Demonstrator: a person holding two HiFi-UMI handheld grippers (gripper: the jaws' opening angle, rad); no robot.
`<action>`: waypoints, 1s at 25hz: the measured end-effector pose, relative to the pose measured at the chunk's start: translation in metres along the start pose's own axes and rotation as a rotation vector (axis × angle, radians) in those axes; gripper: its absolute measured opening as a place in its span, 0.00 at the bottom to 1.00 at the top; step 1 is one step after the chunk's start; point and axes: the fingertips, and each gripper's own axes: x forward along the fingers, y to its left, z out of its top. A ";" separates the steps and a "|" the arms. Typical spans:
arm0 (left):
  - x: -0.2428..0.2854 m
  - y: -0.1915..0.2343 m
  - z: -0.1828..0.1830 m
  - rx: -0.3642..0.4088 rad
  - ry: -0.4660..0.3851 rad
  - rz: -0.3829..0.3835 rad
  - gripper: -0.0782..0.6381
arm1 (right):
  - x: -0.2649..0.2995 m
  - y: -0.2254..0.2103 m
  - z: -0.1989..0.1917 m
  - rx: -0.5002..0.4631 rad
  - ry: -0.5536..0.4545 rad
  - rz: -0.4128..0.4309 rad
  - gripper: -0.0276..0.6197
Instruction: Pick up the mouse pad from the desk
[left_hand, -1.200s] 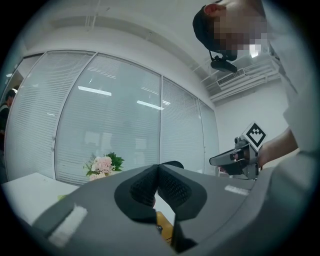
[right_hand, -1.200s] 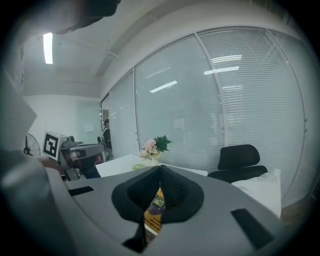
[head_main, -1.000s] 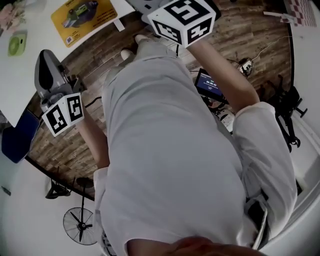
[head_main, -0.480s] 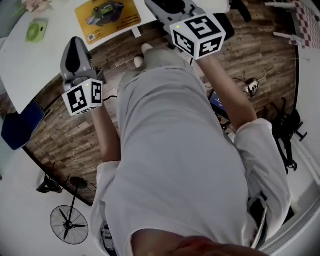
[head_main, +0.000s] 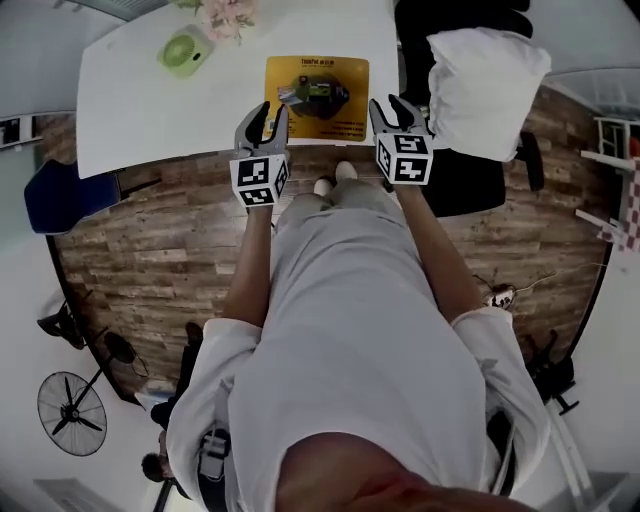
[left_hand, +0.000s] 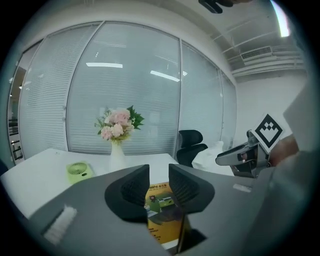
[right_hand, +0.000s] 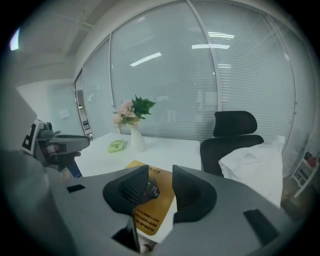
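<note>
The yellow printed mouse pad (head_main: 317, 98) lies flat at the near edge of the white desk (head_main: 150, 110), between my two grippers. My left gripper (head_main: 266, 115) hovers at the pad's left edge and my right gripper (head_main: 392, 105) at its right edge, both over the desk's rim. Both sets of jaws are opening, with nothing between them. In the left gripper view the pad (left_hand: 162, 215) shows through the gap of the left gripper (left_hand: 158, 172). The right gripper view shows the pad (right_hand: 155, 210) below the parted right gripper (right_hand: 160, 172).
A green mini fan (head_main: 185, 52) and a vase of pink flowers (head_main: 228, 15) stand farther back on the desk. A black office chair draped with a white cloth (head_main: 487, 80) is at the desk's right. A blue chair (head_main: 70, 195) and a floor fan (head_main: 72, 413) stand at the left.
Both grippers have dropped from their raised spots beside me to the desk's near edge, flanking the mouse pad. Their jaws, together before, now stand apart. The head view has swung to face the desk.
</note>
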 end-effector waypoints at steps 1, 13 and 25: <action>0.010 0.003 -0.007 -0.002 0.017 0.006 0.28 | 0.011 -0.003 -0.005 0.006 0.014 -0.004 0.28; 0.081 0.056 -0.095 -0.033 0.244 0.033 0.31 | 0.096 -0.003 -0.069 0.048 0.209 -0.064 0.29; 0.114 0.082 -0.176 -0.088 0.481 0.025 0.32 | 0.127 -0.008 -0.125 0.145 0.381 -0.152 0.32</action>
